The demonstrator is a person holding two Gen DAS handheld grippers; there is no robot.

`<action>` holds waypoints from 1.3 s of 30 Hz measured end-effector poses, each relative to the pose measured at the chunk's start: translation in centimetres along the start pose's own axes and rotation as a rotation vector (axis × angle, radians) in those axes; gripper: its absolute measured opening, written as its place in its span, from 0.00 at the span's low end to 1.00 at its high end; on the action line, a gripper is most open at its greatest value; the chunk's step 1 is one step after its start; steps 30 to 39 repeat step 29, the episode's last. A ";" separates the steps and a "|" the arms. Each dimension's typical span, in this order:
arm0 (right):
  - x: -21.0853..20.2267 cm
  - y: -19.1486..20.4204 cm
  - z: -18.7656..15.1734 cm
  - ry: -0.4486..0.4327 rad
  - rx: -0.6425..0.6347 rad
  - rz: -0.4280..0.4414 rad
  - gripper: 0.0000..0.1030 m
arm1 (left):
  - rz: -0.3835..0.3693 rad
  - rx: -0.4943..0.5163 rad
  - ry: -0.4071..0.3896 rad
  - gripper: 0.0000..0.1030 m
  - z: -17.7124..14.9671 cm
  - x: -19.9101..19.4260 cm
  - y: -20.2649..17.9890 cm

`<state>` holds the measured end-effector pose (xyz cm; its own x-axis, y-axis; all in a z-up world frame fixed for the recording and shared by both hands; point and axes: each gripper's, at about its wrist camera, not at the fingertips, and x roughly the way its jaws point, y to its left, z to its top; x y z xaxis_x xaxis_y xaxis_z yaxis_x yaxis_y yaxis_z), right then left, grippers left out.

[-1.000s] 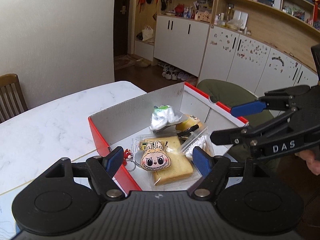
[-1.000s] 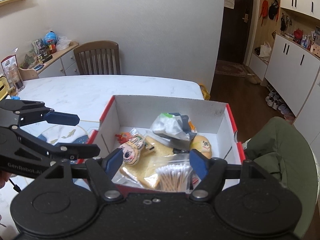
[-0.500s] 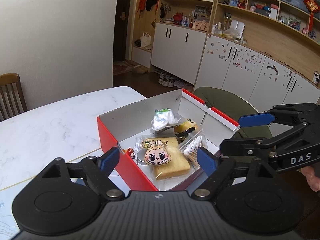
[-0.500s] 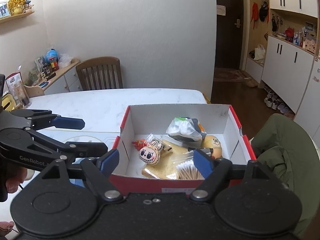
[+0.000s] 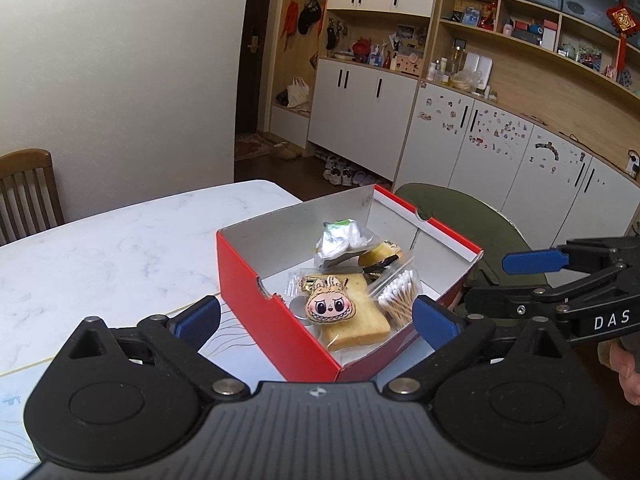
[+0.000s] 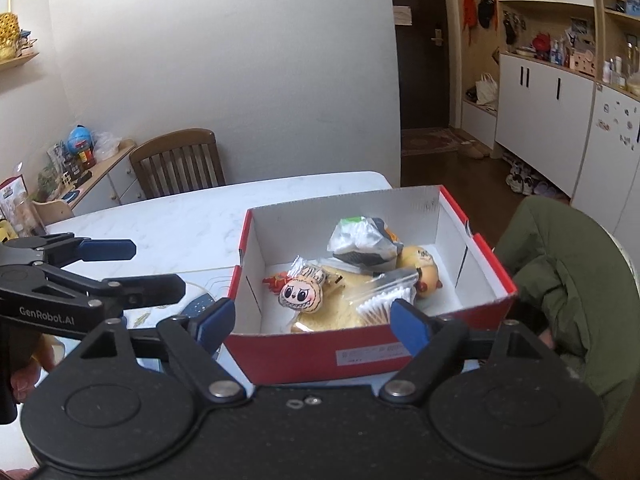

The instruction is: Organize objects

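A red cardboard box (image 5: 276, 320) (image 6: 360, 352) with white inside stands on the white marble table (image 5: 100, 248). In it lie a bunny-face plush keychain (image 5: 330, 306) (image 6: 300, 294), wrapped toast (image 5: 360, 326), a bag of cotton swabs (image 5: 400, 294) (image 6: 380, 302), a crumpled foil packet (image 5: 340, 238) (image 6: 362, 238) and a yellow plush (image 6: 420, 266). My left gripper (image 5: 316, 318) is open and empty, held back above the box's near corner. My right gripper (image 6: 312, 320) is open and empty, before the box's front wall.
A wooden chair (image 6: 180, 162) stands at the table's far side. A green jacket (image 6: 568, 280) hangs over a chair right of the box. A patterned mat (image 6: 200, 304) lies left of the box. White cabinets (image 5: 480, 148) line the far wall.
Both grippers have pulled back and up from the box, still open and empty. The objects in the box have not moved.
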<state>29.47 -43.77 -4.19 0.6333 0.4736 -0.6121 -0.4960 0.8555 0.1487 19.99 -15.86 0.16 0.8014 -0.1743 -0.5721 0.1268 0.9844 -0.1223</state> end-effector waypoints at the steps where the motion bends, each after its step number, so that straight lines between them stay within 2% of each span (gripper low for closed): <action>1: -0.1 0.1 -0.1 0.000 0.002 -0.003 0.82 | -0.002 -0.002 -0.003 0.99 -0.1 -0.1 0.2; 8: -0.3 0.6 -1.0 -0.004 0.032 -0.014 0.82 | 0.006 -0.025 -0.002 0.99 -0.5 -0.5 1.1; 13: -0.5 1.6 -1.2 -0.012 0.025 -0.032 0.83 | -0.024 -0.048 0.027 0.99 -0.9 -0.1 1.7; 22: 0.2 2.7 -2.1 0.033 0.037 -0.037 0.83 | -0.003 -0.008 0.014 0.99 -1.9 -0.6 2.2; 29: 1.2 3.5 -2.9 0.081 0.067 -0.041 0.83 | 0.002 -0.028 0.006 0.99 -2.3 -1.3 3.8; 39: 1.2 3.5 -2.9 0.081 0.067 -0.041 0.83 | 0.002 -0.028 0.006 0.99 -2.3 -1.3 3.8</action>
